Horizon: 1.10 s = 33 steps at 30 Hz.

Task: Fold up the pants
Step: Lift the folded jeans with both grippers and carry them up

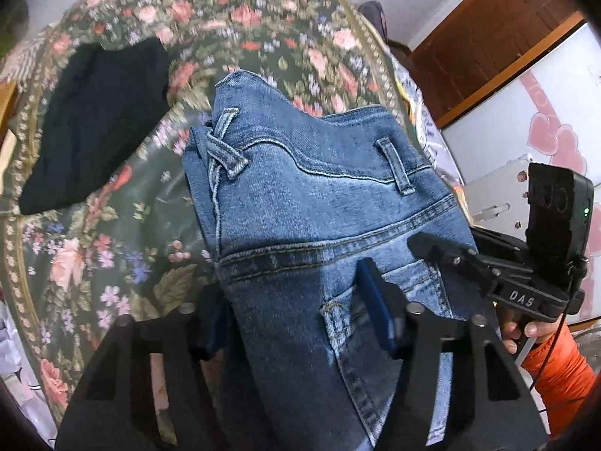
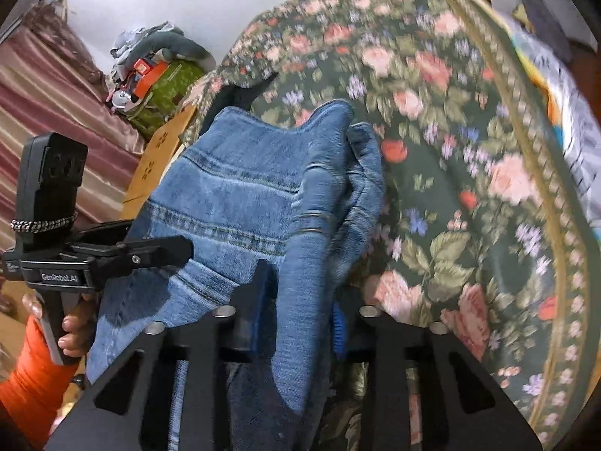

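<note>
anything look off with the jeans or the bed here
Nothing is damaged or spilled. The jeans hang bunched between the left gripper and the right gripper, waistband uneven, one belt loop twisted askew. A black garment lies crumpled on the floral bedspread, apart from the jeans.

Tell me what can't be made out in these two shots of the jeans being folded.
- Legs of the jeans: left wrist view, cut off by the bottom edge and the left gripper.
- Black garment: left wrist view, too dark and blurred to identify.
- Floral bedspread: right wrist view, motion-blurred.
- Right gripper: right wrist view, denim covers the contact between its jaws.
</note>
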Each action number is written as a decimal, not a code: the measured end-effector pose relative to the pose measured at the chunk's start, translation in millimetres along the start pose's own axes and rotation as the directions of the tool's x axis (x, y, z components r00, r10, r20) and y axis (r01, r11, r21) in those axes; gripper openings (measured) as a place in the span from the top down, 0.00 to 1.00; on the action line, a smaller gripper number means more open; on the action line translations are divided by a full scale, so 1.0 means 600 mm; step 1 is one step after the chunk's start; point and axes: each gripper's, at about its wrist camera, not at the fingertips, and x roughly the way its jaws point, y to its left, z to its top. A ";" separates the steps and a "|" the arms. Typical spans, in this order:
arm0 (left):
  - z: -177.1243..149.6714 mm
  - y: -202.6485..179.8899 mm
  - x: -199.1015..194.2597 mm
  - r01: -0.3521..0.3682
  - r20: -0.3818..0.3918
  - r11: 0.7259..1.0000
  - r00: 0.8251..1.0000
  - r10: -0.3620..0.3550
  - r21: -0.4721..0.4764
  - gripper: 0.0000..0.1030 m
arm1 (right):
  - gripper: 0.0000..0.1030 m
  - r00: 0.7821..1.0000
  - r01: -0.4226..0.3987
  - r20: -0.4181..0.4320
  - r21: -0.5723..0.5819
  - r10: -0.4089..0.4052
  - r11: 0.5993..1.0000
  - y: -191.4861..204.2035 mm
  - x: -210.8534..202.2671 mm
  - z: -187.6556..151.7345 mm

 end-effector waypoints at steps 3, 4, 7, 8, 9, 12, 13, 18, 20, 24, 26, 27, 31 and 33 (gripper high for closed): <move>-0.003 -0.003 -0.039 -0.014 0.062 1.000 0.998 0.013 0.015 0.50 | 0.84 0.999 -0.010 0.052 -0.026 0.011 1.000 0.024 -0.025 0.012; -0.004 -0.005 -0.059 -0.023 0.094 0.999 0.995 0.021 0.023 0.51 | 0.85 0.997 -0.014 0.075 -0.042 0.017 0.999 0.039 -0.035 0.019; -0.003 -0.011 -0.118 -0.073 0.194 0.996 0.979 0.062 0.048 0.52 | 0.86 0.988 -0.010 0.150 -0.106 0.026 0.994 0.085 -0.064 0.039; -0.001 -0.014 -0.139 -0.093 0.231 0.994 0.970 0.077 0.055 0.52 | 0.86 0.983 -0.011 0.178 -0.123 0.033 0.992 0.100 -0.073 0.046; 0.000 -0.016 -0.162 -0.114 0.271 0.992 0.958 0.093 0.063 0.52 | 0.86 0.976 -0.004 0.216 -0.146 0.036 0.989 0.121 -0.086 0.057; 0.015 -0.014 -0.225 -0.165 0.375 0.984 0.918 0.129 0.065 0.52 | 0.87 0.956 0.013 0.290 -0.193 0.045 0.981 0.169 -0.104 0.090; 0.024 -0.010 -0.245 -0.182 0.405 0.982 0.903 0.143 0.060 0.52 | 0.87 0.949 0.010 0.312 -0.206 0.056 0.978 0.186 -0.109 0.107; 0.067 0.037 -0.316 -0.198 0.493 0.980 0.854 0.165 0.016 0.52 | 0.87 0.923 0.011 0.373 -0.264 0.091 0.964 0.250 -0.109 0.171; 0.085 0.061 -0.331 -0.200 0.510 0.980 0.844 0.168 0.007 0.52 | 0.87 0.917 0.000 0.383 -0.273 0.109 0.962 0.266 -0.096 0.193; 0.115 0.108 -0.331 -0.217 0.517 0.976 0.835 0.190 -0.008 0.52 | 0.87 0.915 0.004 0.386 -0.288 0.113 0.958 0.284 -0.053 0.229; 0.134 0.142 -0.317 -0.229 0.506 0.973 0.836 0.211 -0.028 0.52 | 0.87 0.921 -0.002 0.372 -0.280 0.111 0.960 0.284 -0.019 0.248; 0.140 0.154 -0.310 -0.230 0.499 0.973 0.839 0.217 -0.037 0.52 | 0.87 0.925 -0.005 0.363 -0.277 0.110 0.961 0.284 -0.003 0.256; 0.177 0.228 -0.258 -0.220 0.454 0.973 0.861 0.230 -0.076 0.52 | 0.87 0.945 0.001 0.315 -0.260 0.083 0.966 0.274 0.072 0.289; 0.190 0.259 -0.224 -0.209 0.427 0.973 0.875 0.230 -0.097 0.52 | 0.87 0.955 0.010 0.289 -0.249 0.065 0.968 0.263 0.112 0.303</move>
